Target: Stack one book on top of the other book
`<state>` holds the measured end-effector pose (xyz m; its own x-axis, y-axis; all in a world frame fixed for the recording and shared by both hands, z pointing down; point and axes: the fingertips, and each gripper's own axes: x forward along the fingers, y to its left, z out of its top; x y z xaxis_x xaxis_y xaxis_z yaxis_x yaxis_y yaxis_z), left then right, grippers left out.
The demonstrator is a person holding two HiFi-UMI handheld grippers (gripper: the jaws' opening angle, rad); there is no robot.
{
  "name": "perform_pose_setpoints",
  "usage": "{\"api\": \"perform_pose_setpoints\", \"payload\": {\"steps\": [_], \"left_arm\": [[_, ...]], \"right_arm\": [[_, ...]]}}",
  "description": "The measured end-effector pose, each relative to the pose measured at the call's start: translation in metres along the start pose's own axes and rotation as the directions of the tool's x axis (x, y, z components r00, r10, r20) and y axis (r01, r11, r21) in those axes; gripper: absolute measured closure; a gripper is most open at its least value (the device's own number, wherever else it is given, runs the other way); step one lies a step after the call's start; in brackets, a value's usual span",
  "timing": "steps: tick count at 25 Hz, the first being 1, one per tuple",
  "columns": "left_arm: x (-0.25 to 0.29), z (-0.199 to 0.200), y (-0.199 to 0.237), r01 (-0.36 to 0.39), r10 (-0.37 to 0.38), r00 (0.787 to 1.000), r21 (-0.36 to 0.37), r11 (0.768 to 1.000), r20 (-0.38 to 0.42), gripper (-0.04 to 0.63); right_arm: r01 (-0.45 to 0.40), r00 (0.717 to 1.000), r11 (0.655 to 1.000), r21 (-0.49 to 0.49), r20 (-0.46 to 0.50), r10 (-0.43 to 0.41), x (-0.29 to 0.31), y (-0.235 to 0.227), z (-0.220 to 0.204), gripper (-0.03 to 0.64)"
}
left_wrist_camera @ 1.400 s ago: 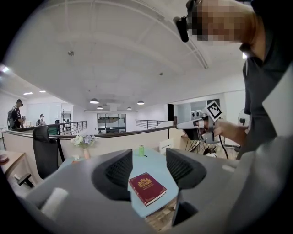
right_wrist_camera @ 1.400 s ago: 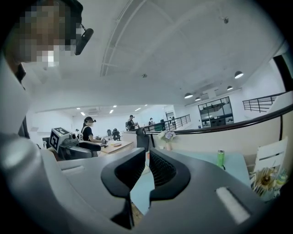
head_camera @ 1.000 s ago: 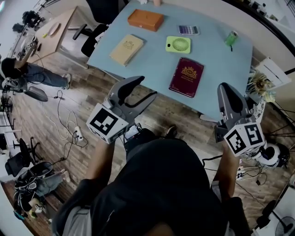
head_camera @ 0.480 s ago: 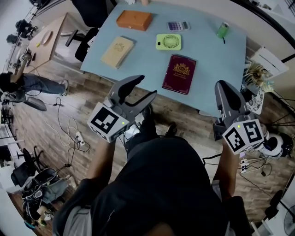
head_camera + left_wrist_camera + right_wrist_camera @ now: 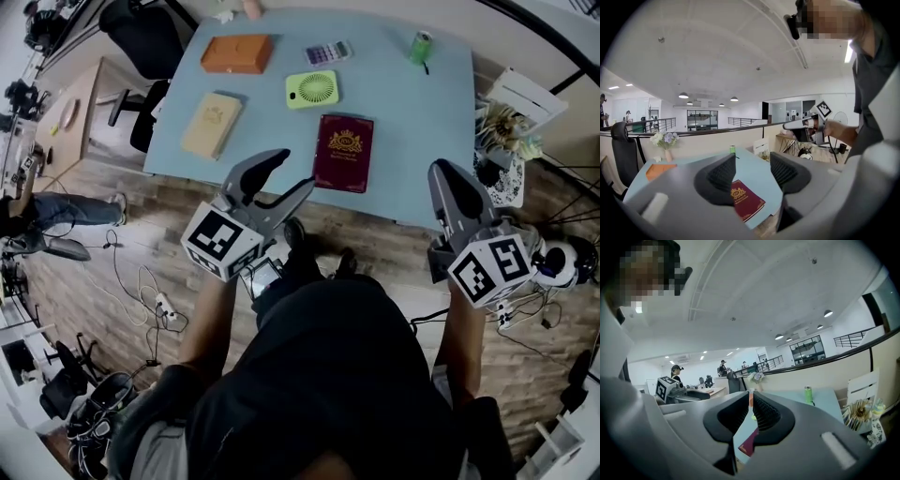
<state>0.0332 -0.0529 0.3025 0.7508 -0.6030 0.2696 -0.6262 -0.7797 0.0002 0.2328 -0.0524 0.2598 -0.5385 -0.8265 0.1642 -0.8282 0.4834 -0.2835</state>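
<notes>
A maroon book with a gold crest lies flat near the front edge of the blue table. A tan book lies flat to its left, apart from it. My left gripper is open and empty, hovering at the table's front edge just left of the maroon book. My right gripper hangs off the table's front right corner, its jaws all but shut with nothing between them. A sliver of the maroon book shows through that narrow gap.
An orange box, a calculator, a green round fan and a green can sit toward the table's back. Office chairs stand to the left. A white rack with flowers stands right of the table.
Both grippers have come closer to the table's front edge, the left tips now reaching it beside the maroon book. Jaw openings look the same.
</notes>
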Motion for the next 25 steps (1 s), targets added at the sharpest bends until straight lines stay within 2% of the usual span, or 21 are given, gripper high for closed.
{"api": "perform_pose_setpoints", "payload": {"steps": [8, 25], "left_arm": [[0.023, -0.026, 0.029, 0.014, -0.015, 0.999, -0.052, 0.999, -0.032, 0.314], [0.076, -0.124, 0.088, -0.014, -0.018, 0.987, -0.199, 0.980, -0.157, 0.314]], "right_arm": [[0.040, 0.998, 0.999, 0.010, -0.046, -0.040, 0.022, -0.018, -0.012, 0.606], [0.053, 0.988, 0.995, 0.082, -0.152, -0.040, 0.091, -0.054, -0.071, 0.604]]}}
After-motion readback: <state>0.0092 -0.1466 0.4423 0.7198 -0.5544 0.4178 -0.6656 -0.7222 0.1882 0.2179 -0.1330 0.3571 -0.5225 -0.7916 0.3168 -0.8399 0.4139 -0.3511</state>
